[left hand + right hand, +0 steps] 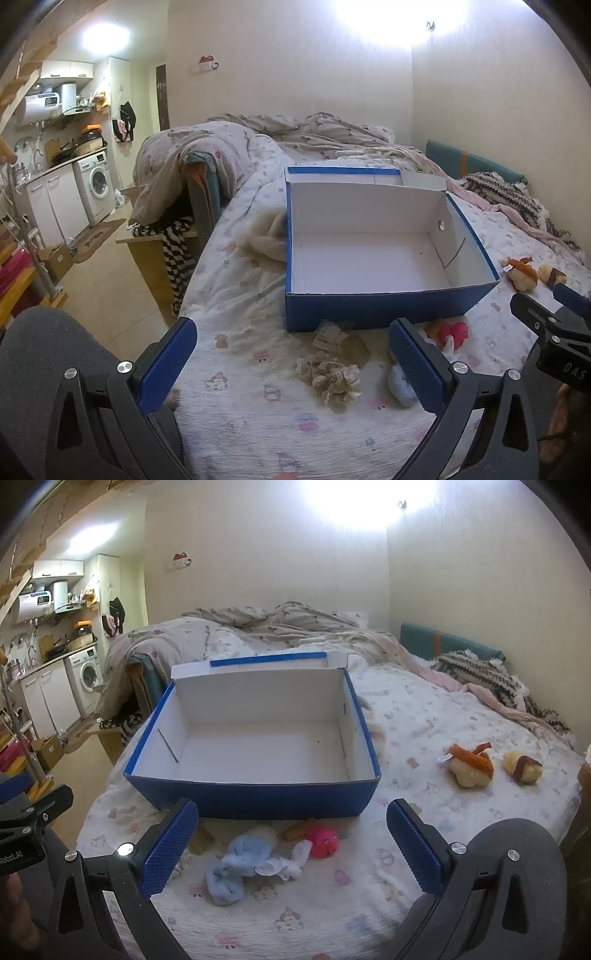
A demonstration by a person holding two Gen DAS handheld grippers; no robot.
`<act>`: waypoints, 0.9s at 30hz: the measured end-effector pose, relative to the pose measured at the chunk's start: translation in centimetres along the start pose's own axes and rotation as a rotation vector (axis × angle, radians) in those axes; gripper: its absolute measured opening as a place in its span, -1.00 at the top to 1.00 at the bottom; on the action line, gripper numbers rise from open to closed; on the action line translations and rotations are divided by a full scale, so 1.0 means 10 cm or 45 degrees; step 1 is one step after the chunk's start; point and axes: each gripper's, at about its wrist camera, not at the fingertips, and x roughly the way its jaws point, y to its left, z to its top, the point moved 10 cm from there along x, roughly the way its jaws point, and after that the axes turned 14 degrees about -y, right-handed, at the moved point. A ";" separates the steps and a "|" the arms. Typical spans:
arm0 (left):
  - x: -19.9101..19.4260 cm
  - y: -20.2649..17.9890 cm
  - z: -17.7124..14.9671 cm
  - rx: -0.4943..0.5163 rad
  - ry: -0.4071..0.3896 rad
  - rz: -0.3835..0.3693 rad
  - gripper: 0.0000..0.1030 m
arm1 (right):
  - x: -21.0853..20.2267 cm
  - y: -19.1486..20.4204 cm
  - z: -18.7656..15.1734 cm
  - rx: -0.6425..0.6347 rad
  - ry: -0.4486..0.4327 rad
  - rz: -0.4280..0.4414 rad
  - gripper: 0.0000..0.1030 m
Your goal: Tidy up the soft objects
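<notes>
An empty blue box with a white inside (369,254) (258,738) stands open on the bed. In front of it lie a beige crumpled soft toy (332,380), a light blue soft toy (236,864) (400,384), a white sock (284,864) and a pink toy (323,840) (456,332). Two brown plush toys (472,766) (522,766) lie to the box's right. My left gripper (291,365) is open above the beige toy. My right gripper (291,845) is open above the blue toy and sock.
A cream fleece (266,236) lies left of the box. Rumpled quilts (314,136) cover the far bed; a striped knit blanket (480,675) lies by the wall. The bed's left edge drops to a floor with a kitchen and washing machine (94,182).
</notes>
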 end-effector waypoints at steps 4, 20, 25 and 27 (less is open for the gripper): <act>0.00 0.00 0.01 -0.005 -0.009 -0.002 -1.00 | 0.00 0.00 0.01 0.003 -0.014 0.003 -1.00; 0.07 0.04 -0.16 0.011 0.011 0.007 -1.00 | 0.00 0.00 0.00 -0.013 -0.006 -0.005 -1.00; 0.05 0.02 -0.11 0.034 0.009 0.018 -1.00 | 0.00 0.00 0.00 -0.014 -0.005 -0.003 -1.00; 0.03 0.01 -0.10 0.040 0.000 0.016 -1.00 | 0.00 0.00 0.00 -0.014 -0.006 -0.004 -1.00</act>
